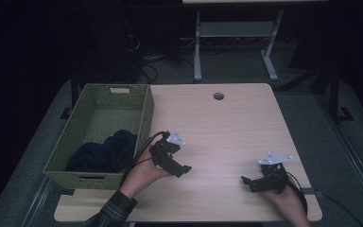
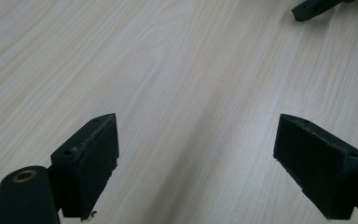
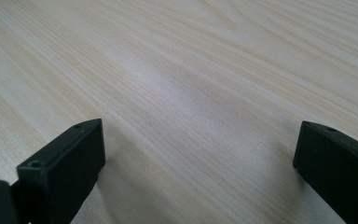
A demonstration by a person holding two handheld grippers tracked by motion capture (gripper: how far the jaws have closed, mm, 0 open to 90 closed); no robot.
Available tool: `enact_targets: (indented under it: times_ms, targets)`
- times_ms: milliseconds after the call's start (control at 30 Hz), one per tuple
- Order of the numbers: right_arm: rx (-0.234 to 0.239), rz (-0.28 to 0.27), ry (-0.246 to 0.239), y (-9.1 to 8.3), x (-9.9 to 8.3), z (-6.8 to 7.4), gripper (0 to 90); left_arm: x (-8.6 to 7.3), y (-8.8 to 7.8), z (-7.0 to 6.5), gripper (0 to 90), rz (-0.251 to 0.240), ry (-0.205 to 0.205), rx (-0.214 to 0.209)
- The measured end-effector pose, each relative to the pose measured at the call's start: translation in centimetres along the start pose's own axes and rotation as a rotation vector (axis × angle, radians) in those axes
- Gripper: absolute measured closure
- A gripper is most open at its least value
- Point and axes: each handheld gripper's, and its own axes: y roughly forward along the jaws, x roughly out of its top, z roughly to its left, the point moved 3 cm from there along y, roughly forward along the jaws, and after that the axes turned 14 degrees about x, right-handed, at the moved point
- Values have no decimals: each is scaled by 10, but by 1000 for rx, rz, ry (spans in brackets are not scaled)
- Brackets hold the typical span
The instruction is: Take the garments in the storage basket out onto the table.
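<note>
A green woven basket (image 1: pixel 144 113) stands at the table's left side, and a dark blue cloth (image 1: pixel 105 152) lies bunched in its near end. Just right of the basket, my left gripper (image 1: pixel 182 169) rests low over the wooden table (image 1: pixel 227 127), open, its jaws wide apart with bare wood between them (image 2: pixel 196 158). My right gripper (image 1: pixel 246 182) sits near the front right of the table, pointing left, also open with nothing between its jaws (image 3: pixel 198 172). The right gripper's jaw tip (image 2: pixel 314 8) appears at the top right of the left gripper view.
A round cable hole (image 1: pixel 218 96) is in the table's far edge. Beyond the table stand a white desk frame (image 1: pixel 231 42) and cables on a dark floor. The table's front edge lies close under both hands.
</note>
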Motion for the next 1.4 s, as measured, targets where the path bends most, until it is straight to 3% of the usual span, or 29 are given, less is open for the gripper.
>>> enact_targets:
  times_ms: [533, 867, 1400]
  targets:
    - [-1, -1, -1, 0, 0, 0, 18, 10, -28, 23, 141, -14, -4, -14]
    - [-2, -2, -4, 0, 0, 0, 18, 15, -39, 32, 142, 15, 9, -25]
    - [0, -1, -1, 0, 0, 0, 18, 9, -67, 56, 155, 33, -6, -12]
